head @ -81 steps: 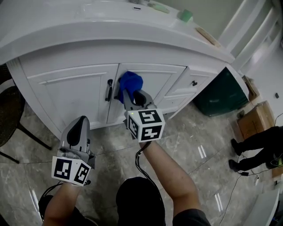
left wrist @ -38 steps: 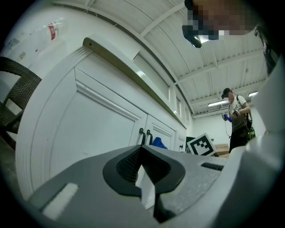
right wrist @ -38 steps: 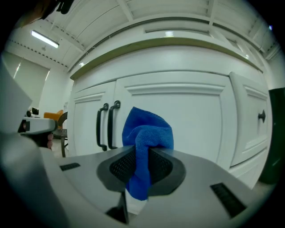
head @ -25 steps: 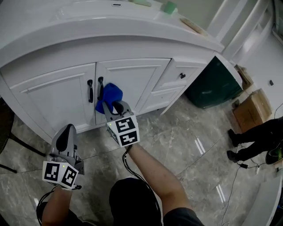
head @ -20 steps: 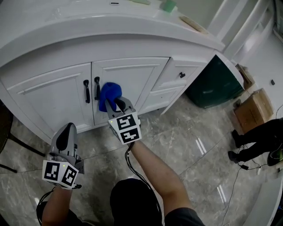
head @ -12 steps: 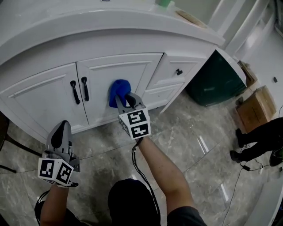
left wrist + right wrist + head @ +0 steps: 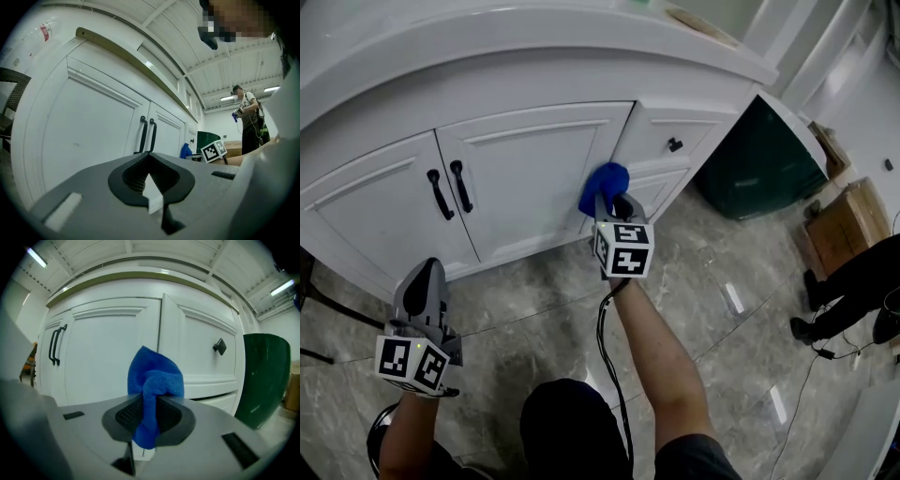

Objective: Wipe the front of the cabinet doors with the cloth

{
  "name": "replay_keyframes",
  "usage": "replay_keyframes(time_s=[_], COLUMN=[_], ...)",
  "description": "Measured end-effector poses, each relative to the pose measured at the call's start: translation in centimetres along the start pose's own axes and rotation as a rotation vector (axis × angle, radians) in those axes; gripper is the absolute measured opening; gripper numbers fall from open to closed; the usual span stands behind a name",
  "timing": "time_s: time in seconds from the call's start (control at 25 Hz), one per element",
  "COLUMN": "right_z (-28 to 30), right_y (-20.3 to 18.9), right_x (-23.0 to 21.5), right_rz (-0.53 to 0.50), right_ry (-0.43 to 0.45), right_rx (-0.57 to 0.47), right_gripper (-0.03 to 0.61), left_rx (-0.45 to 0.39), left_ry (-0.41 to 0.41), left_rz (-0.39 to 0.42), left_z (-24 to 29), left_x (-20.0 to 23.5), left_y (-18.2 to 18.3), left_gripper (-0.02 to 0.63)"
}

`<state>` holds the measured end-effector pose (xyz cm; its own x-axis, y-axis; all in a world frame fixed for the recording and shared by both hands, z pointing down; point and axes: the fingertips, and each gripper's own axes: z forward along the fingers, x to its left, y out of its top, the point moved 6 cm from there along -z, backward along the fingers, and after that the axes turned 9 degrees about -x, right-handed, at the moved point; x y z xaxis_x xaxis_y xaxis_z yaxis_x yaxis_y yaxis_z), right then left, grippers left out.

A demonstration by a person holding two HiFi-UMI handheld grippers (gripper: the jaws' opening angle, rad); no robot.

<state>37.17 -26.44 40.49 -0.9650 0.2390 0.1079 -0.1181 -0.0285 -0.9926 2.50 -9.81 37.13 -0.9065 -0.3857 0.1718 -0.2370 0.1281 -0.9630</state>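
- Two jaws of the right gripper [image 7: 607, 199] are pinching the blue cloth [image 7: 604, 178] at the right edge of the right cabinet door [image 7: 534, 173], beside the drawers [image 7: 670, 150].
- Meanwhile the left gripper [image 7: 420, 281] is hanging low, jaws pressed together, empty.

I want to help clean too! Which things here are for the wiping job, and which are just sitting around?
For the job:
blue cloth
right tongs, shut on the cloth
white cabinet doors

Just sitting around:
left tongs, idle and empty
green bin
cardboard box
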Motion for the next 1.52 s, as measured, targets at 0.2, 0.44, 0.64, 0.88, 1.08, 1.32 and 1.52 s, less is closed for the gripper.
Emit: replay_keyframes(time_s=[0.2, 0.44, 0.64, 0.88, 1.08, 1.32, 1.52], right_z=[-1.4, -2.0, -1.5, -0.1, 0.8, 1.7, 1.5], right_y=[0.4, 0.8, -0.3, -1.9, -3.0, -5.0, -6.3], right_x=[4.3, 16.2, 23.8, 25.3, 19.2, 12.9, 5.7], right_rz=[-0.042, -0.002, -0.005, -0.017, 0.013, -0.145, -0.091], right_ry=[0.07, 0.321, 0.431, 0.457, 0.358, 0.388, 0.243], right_rx=[-0.059, -0.095, -0.024, 0.011, 0.017, 0.029, 0.036], right_gripper=[0.052, 0.052, 0.052, 0.052, 0.052, 0.052, 0.052], left_rx=[-0.01, -0.057, -0.057, -0.042, -0.002, 0.04, 0.067], left_ry=[0.001, -0.005, -0.019, -0.03, -0.027, -0.012, 0.0], left_rz=[-0.006, -0.032, -0.041, -0.049, -0.029, 0.012, 0.045], left_z=[-0.6, -1.5, -2.7, -3.0, -2.5, -1.7, -1.3], left_x=[0.7, 2.0, 3.3, 3.7, 3.2, 2.3, 1.9], left_y=[0.5, 2.3, 2.2, 1.6, 0.2, -1.2, -2.0], left_gripper=[0.0, 0.0, 0.0, 0.0, 0.0, 0.0, 0.0])
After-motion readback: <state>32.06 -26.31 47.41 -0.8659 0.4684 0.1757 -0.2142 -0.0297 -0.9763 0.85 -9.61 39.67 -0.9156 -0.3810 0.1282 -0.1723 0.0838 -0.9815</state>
